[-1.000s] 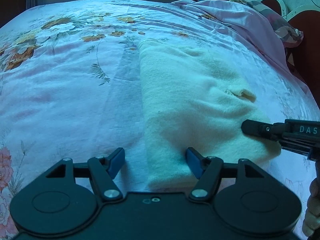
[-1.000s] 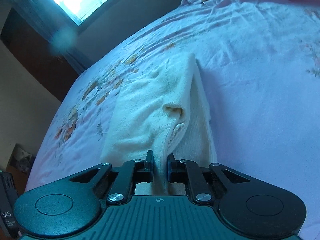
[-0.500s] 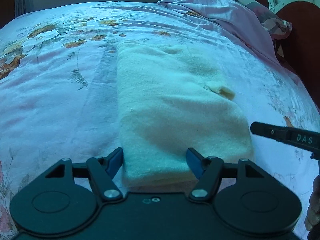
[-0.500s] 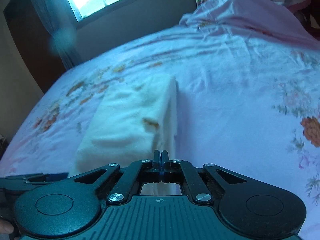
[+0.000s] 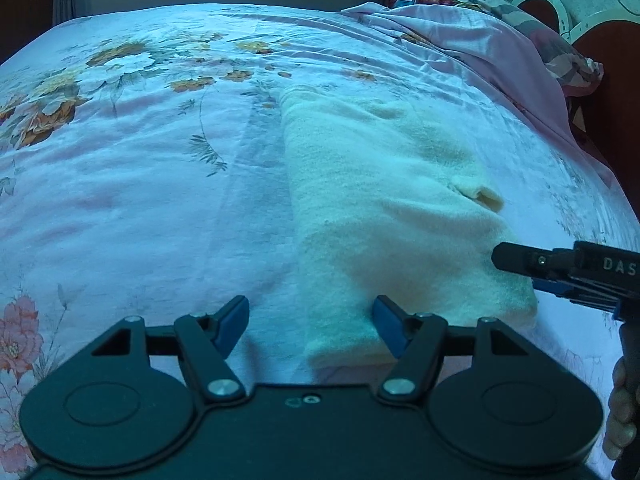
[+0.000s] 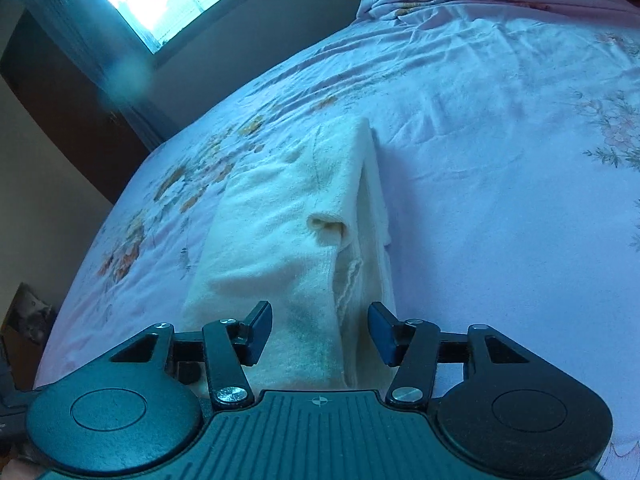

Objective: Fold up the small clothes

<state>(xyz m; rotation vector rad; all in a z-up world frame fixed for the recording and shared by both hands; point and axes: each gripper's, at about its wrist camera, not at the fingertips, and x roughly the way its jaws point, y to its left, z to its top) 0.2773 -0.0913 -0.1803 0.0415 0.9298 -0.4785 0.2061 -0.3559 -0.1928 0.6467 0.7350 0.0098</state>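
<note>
Folded cream fleece garment (image 6: 288, 264) on floral bed (image 6: 500, 128): my right hand-held gripper (image 6: 320, 332) just spread, releasing; left hand-held gripper (image 5: 310, 326) spread; next probably another fold.

The near end of the folded cream fleece garment (image 6: 288, 264) passes out of sight beneath the black body of the right gripper (image 6: 320, 330); whether its blue pads touch the cloth there cannot be told. From the left gripper's camera, the right tool is cut off by the frame's edge, as is the person's hand (image 5: 622, 412) below it. The patterned pillow (image 5: 500, 12) ahead is partly buried under the pink floral bedsheet (image 5: 160, 200)
</note>
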